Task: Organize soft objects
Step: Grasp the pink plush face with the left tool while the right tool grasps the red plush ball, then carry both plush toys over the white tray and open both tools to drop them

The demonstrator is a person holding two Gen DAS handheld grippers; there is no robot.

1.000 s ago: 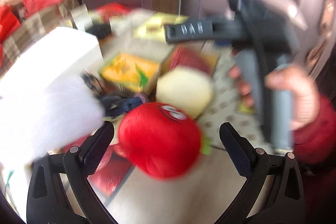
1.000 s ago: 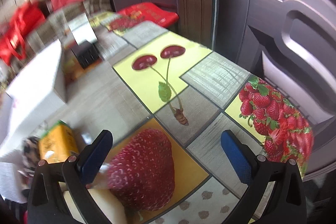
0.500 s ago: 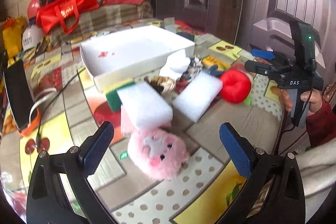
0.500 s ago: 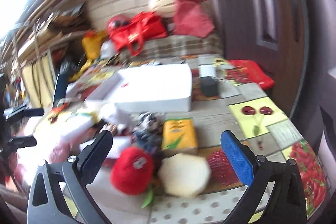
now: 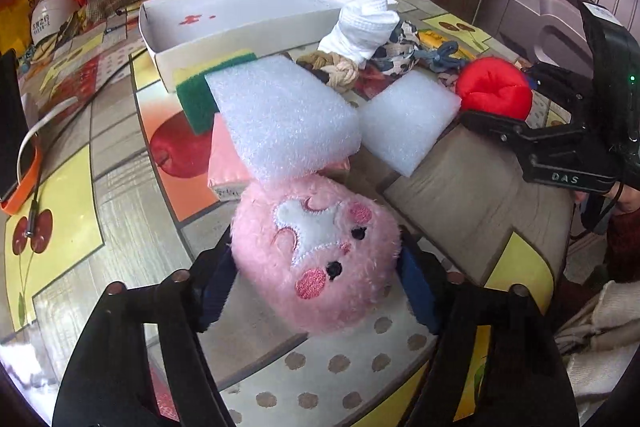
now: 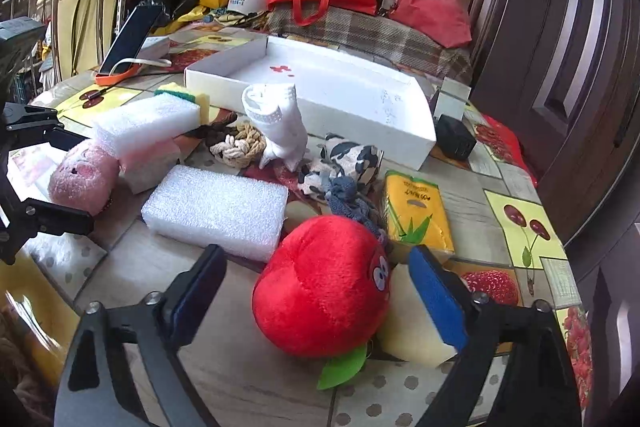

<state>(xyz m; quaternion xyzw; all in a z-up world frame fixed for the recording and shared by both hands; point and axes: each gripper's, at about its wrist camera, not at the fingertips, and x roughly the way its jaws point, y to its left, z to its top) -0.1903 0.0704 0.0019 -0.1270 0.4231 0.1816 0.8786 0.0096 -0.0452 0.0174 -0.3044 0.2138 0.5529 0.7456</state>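
Your left claw (image 5: 316, 279) is clenched around the pink plush (image 5: 316, 259), both pads pressing its sides, on the bench (image 5: 460, 195) just beside the foam block (image 5: 280, 115). Your right claw (image 6: 320, 287) is spread, straddling the red plush (image 6: 320, 287) without a firm pinch.

Foam block (image 5: 280, 115) on tissue pack (image 5: 226, 163), box (image 5: 240, 11) behind.
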